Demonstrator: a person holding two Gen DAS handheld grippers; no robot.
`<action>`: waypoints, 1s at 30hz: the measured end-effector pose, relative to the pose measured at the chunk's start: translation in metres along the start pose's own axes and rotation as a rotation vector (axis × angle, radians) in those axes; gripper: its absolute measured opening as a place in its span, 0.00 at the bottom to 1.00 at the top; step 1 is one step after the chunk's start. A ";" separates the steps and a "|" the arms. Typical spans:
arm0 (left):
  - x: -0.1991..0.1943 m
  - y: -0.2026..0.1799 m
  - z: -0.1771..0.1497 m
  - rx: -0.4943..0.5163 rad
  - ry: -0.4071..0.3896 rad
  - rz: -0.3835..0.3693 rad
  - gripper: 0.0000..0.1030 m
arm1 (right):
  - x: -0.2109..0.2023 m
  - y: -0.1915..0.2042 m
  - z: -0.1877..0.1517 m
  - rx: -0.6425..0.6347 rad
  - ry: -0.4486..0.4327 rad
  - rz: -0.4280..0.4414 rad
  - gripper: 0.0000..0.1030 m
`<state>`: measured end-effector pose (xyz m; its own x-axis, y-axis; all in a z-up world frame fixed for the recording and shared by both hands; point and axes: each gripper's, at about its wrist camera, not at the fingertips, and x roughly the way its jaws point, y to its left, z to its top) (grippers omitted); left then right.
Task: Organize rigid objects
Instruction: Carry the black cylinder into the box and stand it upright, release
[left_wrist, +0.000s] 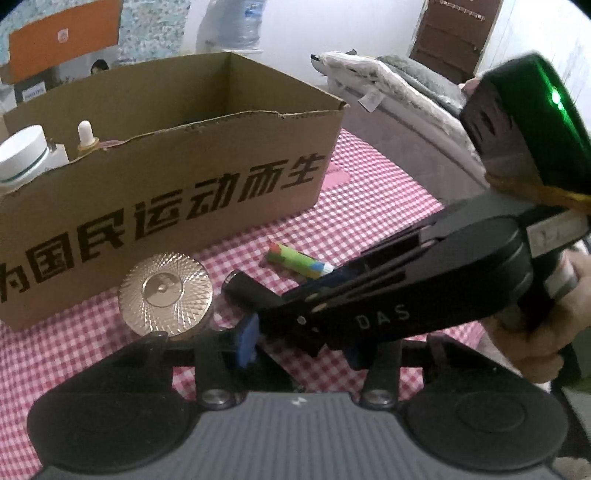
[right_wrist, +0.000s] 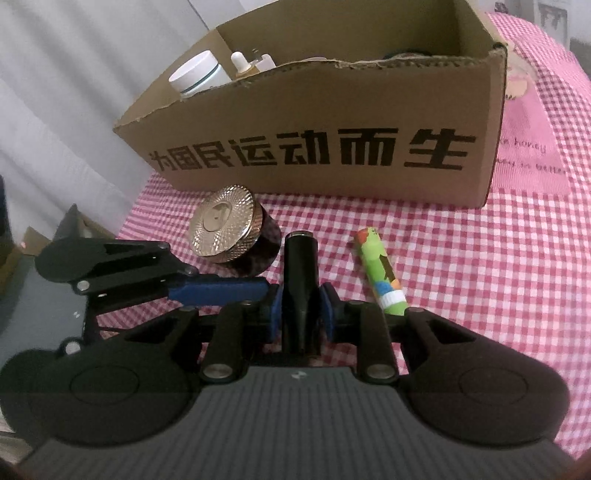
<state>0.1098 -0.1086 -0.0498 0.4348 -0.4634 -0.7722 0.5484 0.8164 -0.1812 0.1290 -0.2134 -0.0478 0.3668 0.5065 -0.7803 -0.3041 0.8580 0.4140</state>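
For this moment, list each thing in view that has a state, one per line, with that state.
Cardboard box: open-topped, upright, holding bottles.
Gold-lidded jar: lid on, tilted, on the cloth.
Black tube: clamped between the right tongs.
Green tube: capped, lying free on the cloth.
Left tongs: beside the jar; grip cannot be told.

- The right tongs (right_wrist: 302, 308) point steeply downward, their blue pads (right_wrist: 327, 308) pressed on both sides of a black tube (right_wrist: 300, 273) that stands out forward between them.
- The left tongs (right_wrist: 221, 290) reach in from the left side of the right wrist view, one blue finger (right_wrist: 218, 288) lying just beside the right tongs' left pad; whether their jaws are open or closed cannot be told.
- A hand (left_wrist: 546, 332) grips the right tongs' handle in the left wrist view.
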 end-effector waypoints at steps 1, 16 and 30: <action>-0.002 -0.001 0.001 0.003 -0.006 -0.001 0.46 | -0.002 0.000 -0.001 0.014 -0.002 0.004 0.21; -0.087 -0.015 0.046 0.099 -0.245 0.076 0.48 | -0.090 0.040 0.037 -0.056 -0.230 0.071 0.20; -0.069 0.026 0.111 0.045 -0.274 0.139 0.49 | -0.079 0.034 0.125 -0.071 -0.232 0.081 0.20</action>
<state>0.1732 -0.0938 0.0659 0.6806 -0.4292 -0.5937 0.4985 0.8652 -0.0540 0.2000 -0.2133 0.0867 0.5280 0.5862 -0.6144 -0.3987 0.8100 0.4301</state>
